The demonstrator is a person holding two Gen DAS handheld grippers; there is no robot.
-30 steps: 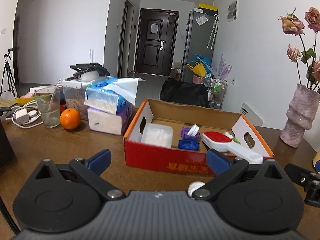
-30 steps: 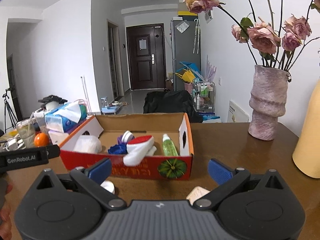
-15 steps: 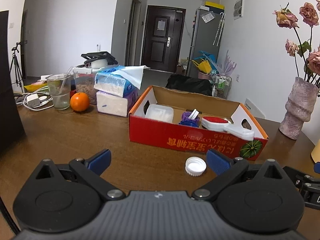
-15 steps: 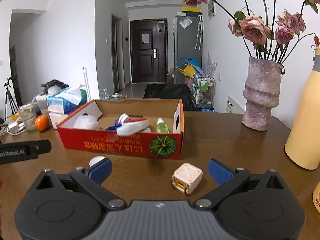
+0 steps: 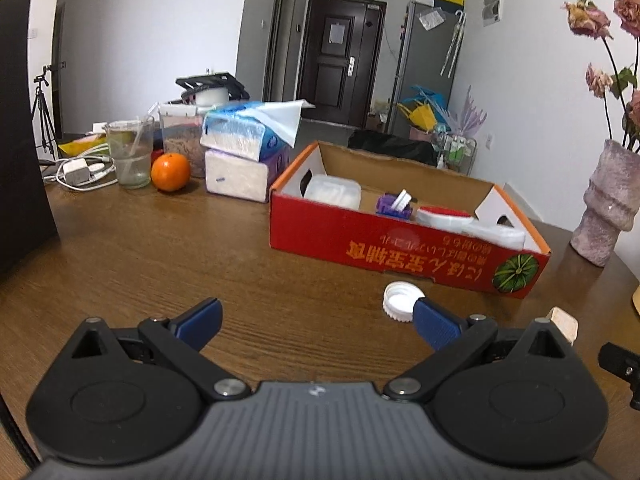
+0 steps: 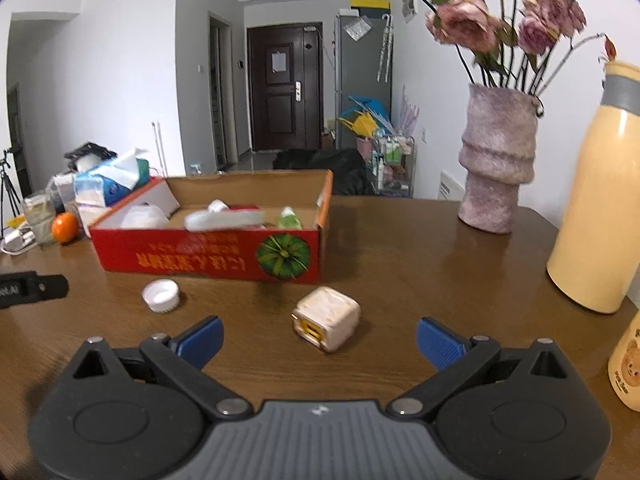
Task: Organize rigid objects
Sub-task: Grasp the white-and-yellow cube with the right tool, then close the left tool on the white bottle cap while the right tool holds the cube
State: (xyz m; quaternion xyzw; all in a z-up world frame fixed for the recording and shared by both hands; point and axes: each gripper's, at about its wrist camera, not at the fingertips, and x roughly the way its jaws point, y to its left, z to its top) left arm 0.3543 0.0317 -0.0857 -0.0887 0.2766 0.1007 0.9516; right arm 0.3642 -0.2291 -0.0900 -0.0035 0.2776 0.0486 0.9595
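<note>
Left wrist view. A red box (image 5: 384, 248) stands on the table (image 5: 160, 264), open at the top. It holds a clear tub (image 5: 332, 194) at its left end, a purple piece (image 5: 390, 206) with a white brush part in the middle, and a red-topped white item (image 5: 452, 216) toward the right end. A white cap (image 5: 400, 300) lies on the table just in front of the box, open side up. A beige cube (image 5: 564, 322) lies near the right edge, partly hidden by the claw body. The left claw (image 5: 316, 320) is spread wide and holds nothing; its right fingertip overlaps the cap's edge in the picture, and contact cannot be told. Left of the box stand two stacked tissue packs (image 5: 244, 152), an orange (image 5: 170, 172) and a glass (image 5: 130, 152). A vase (image 5: 608, 208) stands right of the box.

Right wrist view. The box (image 6: 208, 256) shows the tub (image 6: 144, 216) at left, the white item (image 6: 224, 218) across the middle and a green bottle (image 6: 289, 219) at the right end. The cap (image 6: 161, 296) lies in front of the box toward its left. The cube (image 6: 326, 318) lies in front of the box's right corner, apart from it, tilted on the table. The right claw (image 6: 318, 340) is spread wide and empty, with the cube between its fingertips and slightly ahead. The vase (image 6: 496, 160) stands beyond to the right, well apart. A yellow flask (image 6: 596, 200) stands at the far right.
</note>
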